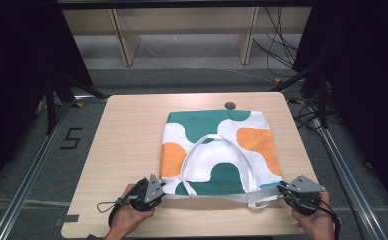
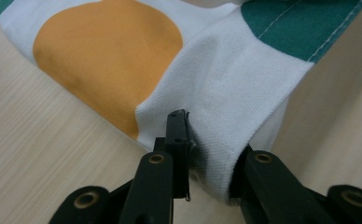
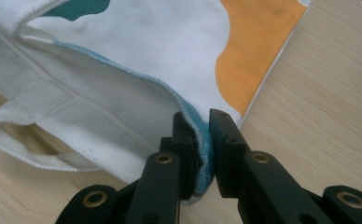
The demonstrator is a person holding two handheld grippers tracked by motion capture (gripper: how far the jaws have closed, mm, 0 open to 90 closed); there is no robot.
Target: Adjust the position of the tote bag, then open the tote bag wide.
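So I've got the tote bag [image 1: 217,152] lying flat on the wooden table [image 1: 127,150], nearer the right side than the left, with its open mouth facing me at the near edge. It's white canvas with green and orange blobs, and one white handle [image 1: 217,150] is flopped back over the body in a loop while the other handle [image 1: 258,201] hangs off the near edge by the right corner.

My left gripper [image 1: 158,194] is at the bag's near-left corner. In the left gripper view the jaws are clamped on a bunched fold of white fabric, right next to an orange patch [image 2: 104,56].

My right gripper [image 1: 283,190] is at the near-right corner. In the right gripper view the jaws pinch the top layer's hem [image 3: 206,140] between them, so that layer rides up off the bottom one. Both grippers sit just off the bag's near edge, one per corner, bag stretched between them.
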